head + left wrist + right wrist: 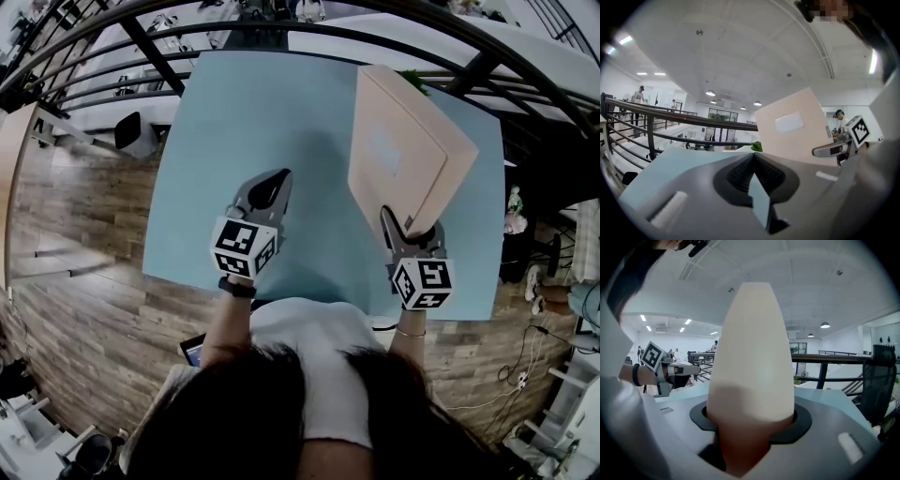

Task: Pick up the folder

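Observation:
The folder (403,155) is a thick beige box file with a pale label. It is held up off the light-blue table (234,122), tilted, with its spine toward me. My right gripper (410,225) is shut on its near lower end, and in the right gripper view the rounded spine (752,357) fills the gap between the jaws (751,417). My left gripper (272,187) hovers over the table's middle, shut and empty, its jaws pressed together (753,157). From the left gripper view the folder (792,126) stands to the right, gripped by the right gripper (836,147).
A dark metal railing (281,28) runs behind the table's far edge, with a lower floor beyond. Wooden flooring (84,281) lies to the left and cables (520,366) to the right. A black chair (131,131) stands off the far left corner.

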The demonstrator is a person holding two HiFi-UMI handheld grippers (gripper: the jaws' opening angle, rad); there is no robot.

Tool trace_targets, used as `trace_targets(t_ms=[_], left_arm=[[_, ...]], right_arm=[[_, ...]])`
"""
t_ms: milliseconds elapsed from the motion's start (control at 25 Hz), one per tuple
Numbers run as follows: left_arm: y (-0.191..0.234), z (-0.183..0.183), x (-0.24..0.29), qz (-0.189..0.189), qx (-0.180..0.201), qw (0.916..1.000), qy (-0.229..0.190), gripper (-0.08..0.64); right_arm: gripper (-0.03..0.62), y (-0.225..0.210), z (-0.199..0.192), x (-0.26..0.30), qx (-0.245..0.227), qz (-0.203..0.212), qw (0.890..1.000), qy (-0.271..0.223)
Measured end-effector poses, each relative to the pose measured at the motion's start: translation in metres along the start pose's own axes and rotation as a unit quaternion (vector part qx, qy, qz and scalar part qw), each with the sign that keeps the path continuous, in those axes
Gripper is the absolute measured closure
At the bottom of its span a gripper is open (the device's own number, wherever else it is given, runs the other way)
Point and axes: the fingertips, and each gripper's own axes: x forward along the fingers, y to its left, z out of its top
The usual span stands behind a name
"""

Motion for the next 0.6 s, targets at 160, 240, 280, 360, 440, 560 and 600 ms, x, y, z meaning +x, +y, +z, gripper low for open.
trace_targets(t_ms=[160,240,280,360,440,560,600], left_arm=[[0.0013,0.0001,-0.0011,0.001,0.0,1.0,0.0,0.503],[0.0017,0.0005,-0.0012,0.002,0.0,1.0,-0.001,0.503],[0.0017,0.0007,-0.0012,0.002,0.0,1.0,-0.001,0.503],[0.0013,0.0008,-0.0009,0.003,0.0,1.0,-0.001,0.503],[0.0002,0.0004,-0.0006,0.004,0.0,1.0,-0.001,0.503],[0.0,-0.0006,-0.0015,0.004,0.0,1.0,-0.002,0.503],[0.0003,-0.0007,-0.0019,0.004,0.0,1.0,-0.002,0.503]], right_arm=[[0.33,-0.0001,0.0004,-0.0001,0.004,-0.002,1.0,-0.003],[0.33,-0.0008,0.0002,0.0,0.006,-0.003,1.0,-0.003],[0.33,-0.0016,0.0001,0.0,0.007,-0.004,1.0,-0.004],[0.33,-0.004,-0.0011,0.0001,0.009,-0.007,1.0,-0.005],[0.33,-0.0061,-0.0035,-0.0004,0.012,-0.008,1.0,-0.005],[0.333,-0.0059,-0.0065,-0.0011,0.011,-0.01,1.0,-0.004],[0.333,-0.0051,-0.0071,-0.001,0.011,-0.01,1.0,-0.003]])
